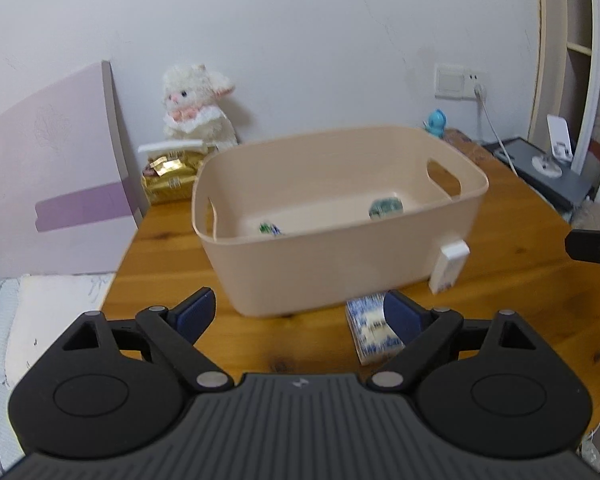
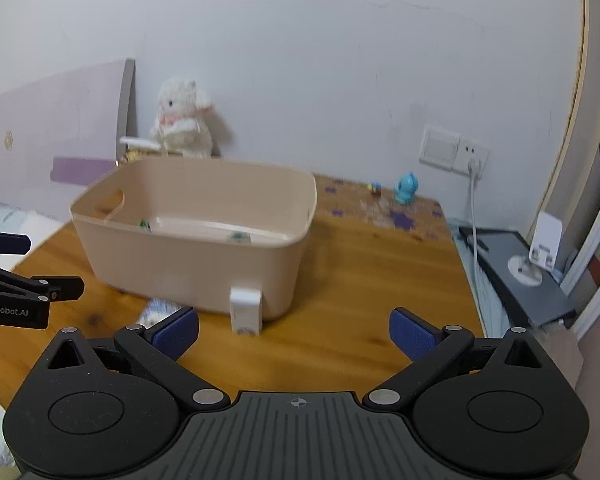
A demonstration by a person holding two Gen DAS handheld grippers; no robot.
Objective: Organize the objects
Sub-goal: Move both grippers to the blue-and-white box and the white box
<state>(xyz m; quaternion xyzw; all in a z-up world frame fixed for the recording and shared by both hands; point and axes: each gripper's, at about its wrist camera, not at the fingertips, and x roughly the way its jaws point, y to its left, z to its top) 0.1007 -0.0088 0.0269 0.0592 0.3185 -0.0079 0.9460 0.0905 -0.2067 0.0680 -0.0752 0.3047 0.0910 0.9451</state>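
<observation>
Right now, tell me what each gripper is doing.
Left gripper: open, holding nothing.
Right gripper: open, holding nothing.

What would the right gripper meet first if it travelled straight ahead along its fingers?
Probably the small white box standing against the beige plastic tub; the right gripper is open, nothing between. Depth is uncertain.

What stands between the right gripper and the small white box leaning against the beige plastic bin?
Nothing visible. The right gripper is open, and only bare wooden table lies between it and the small white box propped against the beige plastic bin.
</observation>
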